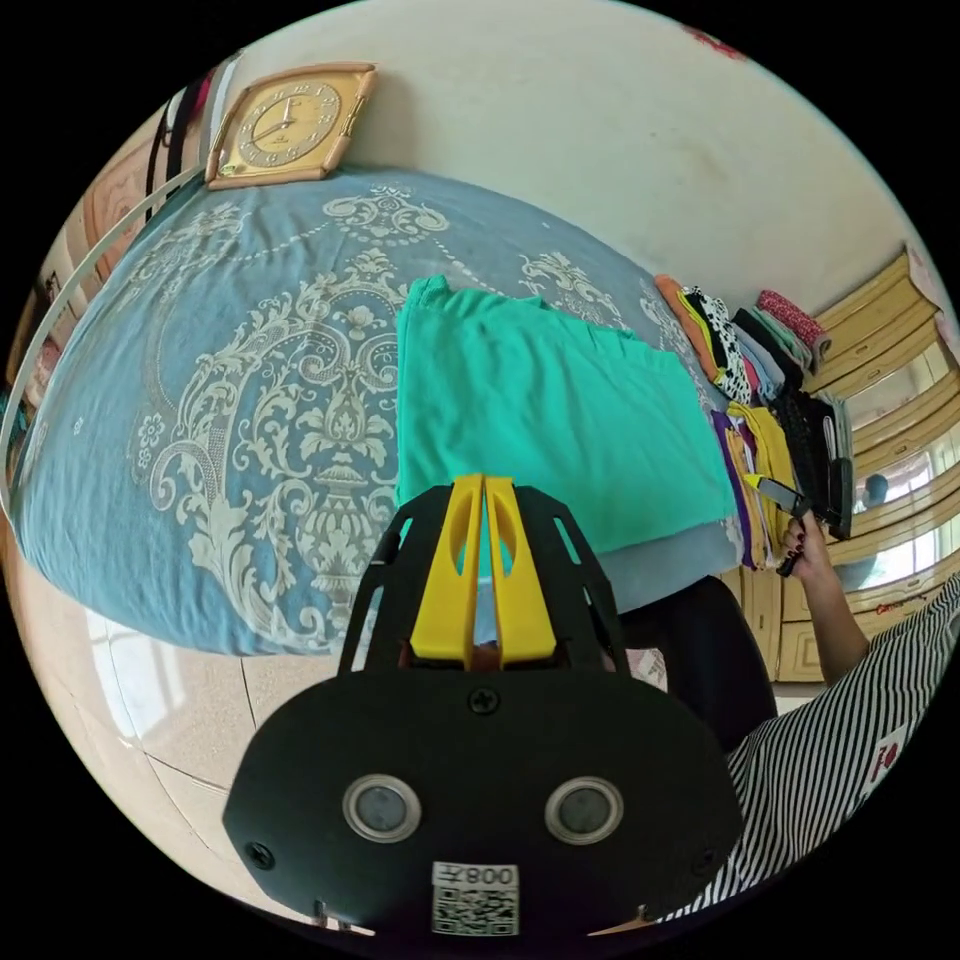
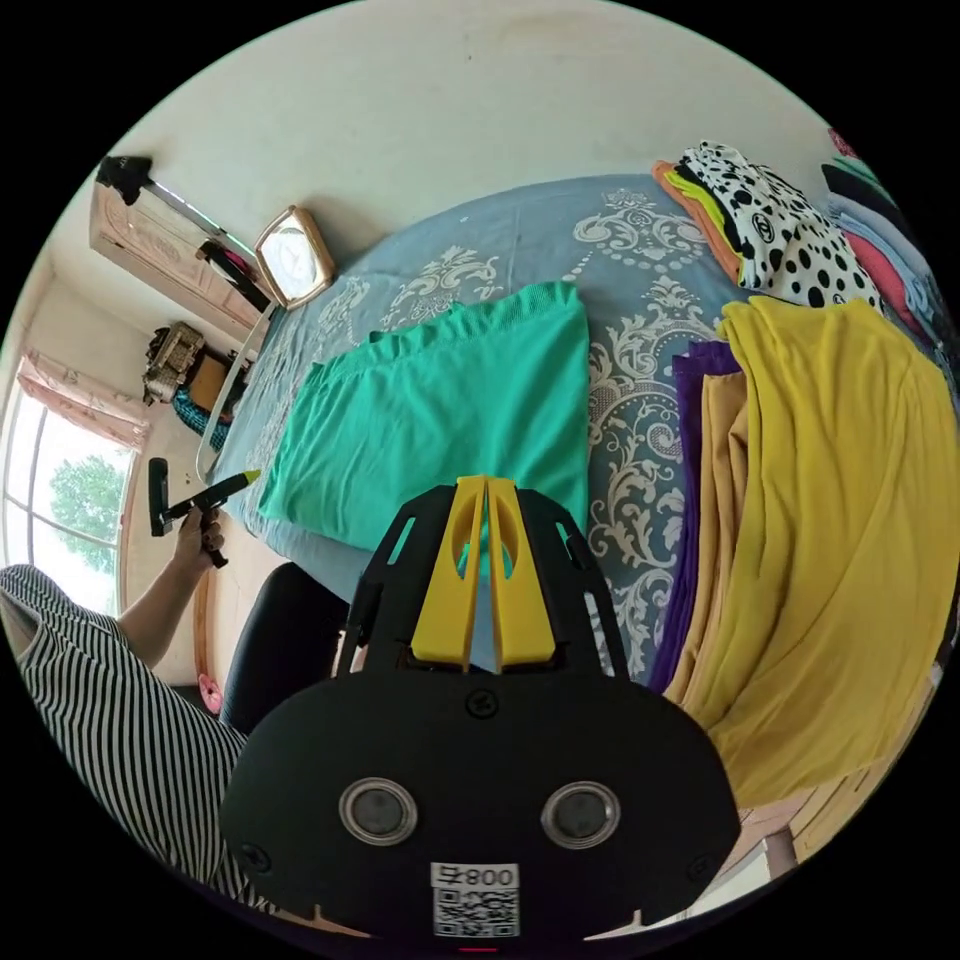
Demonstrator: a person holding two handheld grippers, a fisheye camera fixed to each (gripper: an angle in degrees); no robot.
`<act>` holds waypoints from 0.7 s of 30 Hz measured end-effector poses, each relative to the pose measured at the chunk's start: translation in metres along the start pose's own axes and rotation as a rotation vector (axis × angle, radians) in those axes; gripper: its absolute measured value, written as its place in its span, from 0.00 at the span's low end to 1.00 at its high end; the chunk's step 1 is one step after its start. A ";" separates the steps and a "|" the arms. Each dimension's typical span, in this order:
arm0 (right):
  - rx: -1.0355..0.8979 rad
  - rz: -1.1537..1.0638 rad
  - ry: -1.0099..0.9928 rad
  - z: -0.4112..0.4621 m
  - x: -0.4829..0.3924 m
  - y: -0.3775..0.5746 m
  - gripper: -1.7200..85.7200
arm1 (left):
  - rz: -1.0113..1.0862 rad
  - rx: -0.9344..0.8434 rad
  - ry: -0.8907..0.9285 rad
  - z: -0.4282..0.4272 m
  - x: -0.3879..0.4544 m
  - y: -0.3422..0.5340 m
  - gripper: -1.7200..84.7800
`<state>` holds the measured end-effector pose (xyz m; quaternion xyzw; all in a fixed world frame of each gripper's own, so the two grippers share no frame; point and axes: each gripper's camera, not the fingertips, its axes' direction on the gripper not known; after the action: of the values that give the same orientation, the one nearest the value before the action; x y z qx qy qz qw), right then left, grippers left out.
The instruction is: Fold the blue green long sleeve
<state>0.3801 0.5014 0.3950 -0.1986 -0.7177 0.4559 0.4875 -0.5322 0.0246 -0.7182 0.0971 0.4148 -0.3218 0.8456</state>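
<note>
Shirt (image 1: pixel 540 420) folded flat on bedspread (image 1: pixel 220 400), just ahead of both grippers | L gripper (image 1: pixel 485 490) jaws pressed together, empty | R gripper (image 2: pixel 487 490) same | yellow stack (image 2: pixel 830 500) right of R.

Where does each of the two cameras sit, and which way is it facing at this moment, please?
Left gripper view: rides the left gripper, fingers together, off the bed's edge facing the folded green shirt and clock; striped sleeve and a hand holding the other gripper.
Right gripper view: rides the right gripper, fingers together, facing the shirt beside the yellow pile; the other gripper in hand.
Shared: shirt, patterned bedspread, clock, stacked clothes.
</note>
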 end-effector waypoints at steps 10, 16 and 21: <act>-0.048 0.083 0.122 -0.015 0.023 0.055 0.02 | -0.107 -0.059 -0.007 0.021 -0.010 0.042 0.03; -0.038 0.143 0.054 -0.020 0.042 0.073 0.06 | -0.251 -0.038 0.028 0.033 -0.022 0.079 0.06; -0.078 0.154 -0.007 -0.012 0.047 0.071 0.08 | -0.344 0.021 0.101 0.047 -0.033 0.096 0.07</act>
<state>0.3590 0.5768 0.3606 -0.2707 -0.7190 0.4645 0.4405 -0.4576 0.0941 -0.6728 0.0497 0.4639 -0.4605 0.7551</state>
